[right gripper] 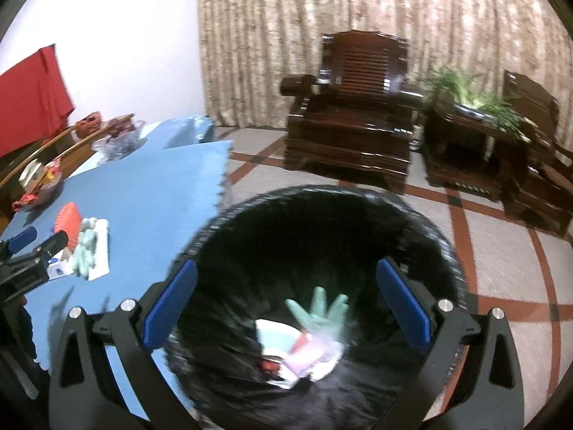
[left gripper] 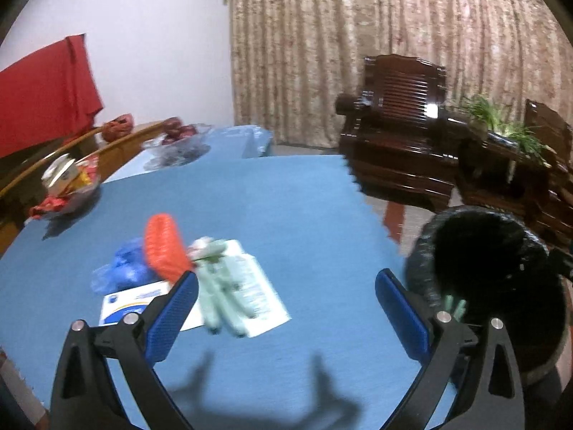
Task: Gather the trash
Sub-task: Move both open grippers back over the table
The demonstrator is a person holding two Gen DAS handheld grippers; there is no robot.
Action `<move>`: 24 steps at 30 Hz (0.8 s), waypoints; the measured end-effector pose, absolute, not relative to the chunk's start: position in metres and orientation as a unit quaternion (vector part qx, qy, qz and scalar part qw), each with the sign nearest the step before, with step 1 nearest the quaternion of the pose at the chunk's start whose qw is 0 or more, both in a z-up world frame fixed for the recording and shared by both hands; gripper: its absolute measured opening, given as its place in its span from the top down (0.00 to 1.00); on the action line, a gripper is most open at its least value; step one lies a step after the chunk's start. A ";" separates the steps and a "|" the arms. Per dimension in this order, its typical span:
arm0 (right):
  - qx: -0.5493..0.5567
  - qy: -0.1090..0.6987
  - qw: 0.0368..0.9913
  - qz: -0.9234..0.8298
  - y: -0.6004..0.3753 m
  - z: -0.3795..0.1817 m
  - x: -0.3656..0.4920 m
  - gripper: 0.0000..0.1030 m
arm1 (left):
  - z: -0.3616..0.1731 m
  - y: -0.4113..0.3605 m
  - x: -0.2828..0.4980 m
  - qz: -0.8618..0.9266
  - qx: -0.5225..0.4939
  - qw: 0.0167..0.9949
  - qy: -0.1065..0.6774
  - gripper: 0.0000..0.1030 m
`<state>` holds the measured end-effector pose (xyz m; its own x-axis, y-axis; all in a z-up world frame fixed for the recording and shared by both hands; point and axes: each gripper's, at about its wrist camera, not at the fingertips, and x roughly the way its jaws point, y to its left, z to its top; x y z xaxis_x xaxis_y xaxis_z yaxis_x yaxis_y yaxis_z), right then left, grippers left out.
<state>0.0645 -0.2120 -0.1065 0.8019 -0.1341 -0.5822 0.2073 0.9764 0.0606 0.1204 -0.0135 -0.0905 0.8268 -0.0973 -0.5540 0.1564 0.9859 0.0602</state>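
A pile of trash lies on the blue table [left gripper: 286, 208]: an orange mesh wrapper [left gripper: 163, 247], a blue plastic bag [left gripper: 123, 268], pale green gloves [left gripper: 218, 286] on a white packet [left gripper: 265, 304], and a white-blue card [left gripper: 125, 308]. My left gripper [left gripper: 286, 308] is open and empty, just in front of the pile. My right gripper [right gripper: 286, 308] is open and empty above a black-lined bin [right gripper: 322, 222]. Inside the bin lie a green glove [right gripper: 318, 308] and white and pink wrappers [right gripper: 304, 354]. The left gripper [right gripper: 39, 240] shows by the pile in the right wrist view.
The bin [left gripper: 494, 268] stands off the table's right edge. Two glass bowls of snacks [left gripper: 68, 186] and fruit [left gripper: 179, 139] sit at the table's far left. Dark wooden armchairs [right gripper: 351, 114] and a plant stand [right gripper: 472, 118] stand on the tiled floor beyond.
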 end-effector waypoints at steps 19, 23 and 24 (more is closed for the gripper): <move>0.010 0.301 0.951 0.075 -0.049 -0.114 0.187 0.06 | -0.115 0.127 0.143 0.059 0.015 0.952 0.300 0.06; 0.001 0.319 0.943 0.092 -0.025 -0.128 0.203 0.06 | -0.124 0.142 0.146 0.067 0.008 0.948 0.310 0.06; -0.001 0.322 0.942 0.094 -0.021 -0.131 0.205 0.06 | -0.127 0.145 0.147 0.068 0.004 0.947 0.314 0.06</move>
